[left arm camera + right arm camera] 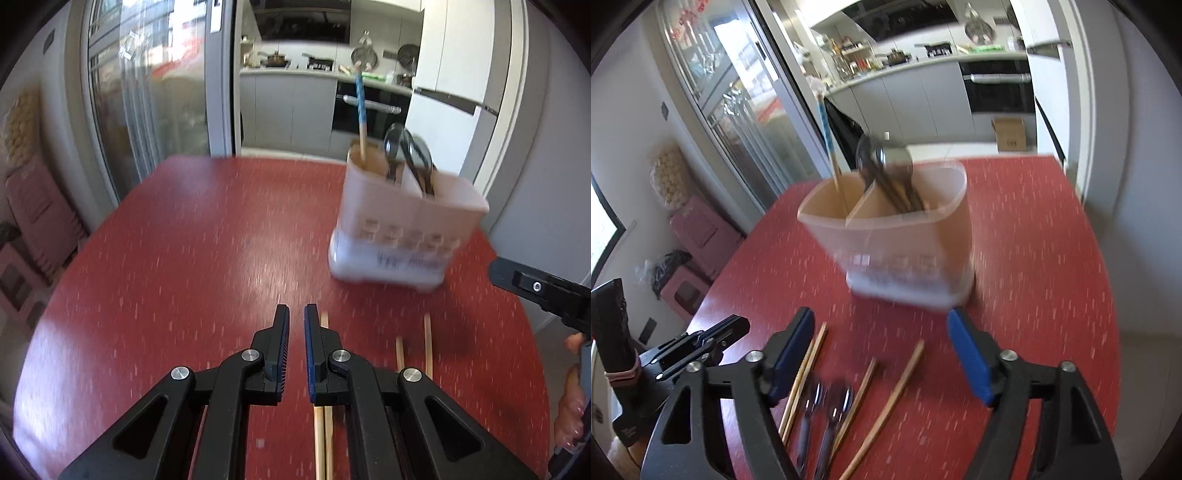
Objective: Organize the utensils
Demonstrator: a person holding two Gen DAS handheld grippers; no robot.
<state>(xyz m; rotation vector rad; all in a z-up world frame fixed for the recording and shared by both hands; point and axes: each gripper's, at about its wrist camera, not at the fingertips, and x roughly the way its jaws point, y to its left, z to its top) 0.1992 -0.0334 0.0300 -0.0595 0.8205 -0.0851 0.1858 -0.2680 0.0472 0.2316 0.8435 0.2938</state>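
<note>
- Fingers of the left gripper (296, 314) stand nearly together, a thin slot between the pads and nothing in it; those of the right gripper (881, 325) stand wide apart and empty.
- Translucent pinkish plastic utensil holder (402, 218) with a white slotted base stands upright on the red speckled table (166, 258), at two o'clock from the left gripper and at twelve o'clock just ahead of the right one.
- One divider splits the holder: a single wooden chopstick with a blue patterned top (361, 110) leans in one compartment, dark metal spoons (406, 155) stand bowls-up in the other.
- Loose plain wooden chopsticks (886, 406) lie flat on the table under and between the right fingers, pointing roughly toward twelve o'clock; two blurred metal utensils with grey handles (827, 417) lie among them at six o'clock.
- Both grippers tilt down toward the table; the left one hangs over a chopstick pair, the right one's black body shows at three o'clock in its view, with a person's fingers (570, 406) around the handle.
- Behind the table stand a glass-fronted cabinet (147, 110) at eleven o'clock and a grey kitchen counter (288, 74) at twelve.
</note>
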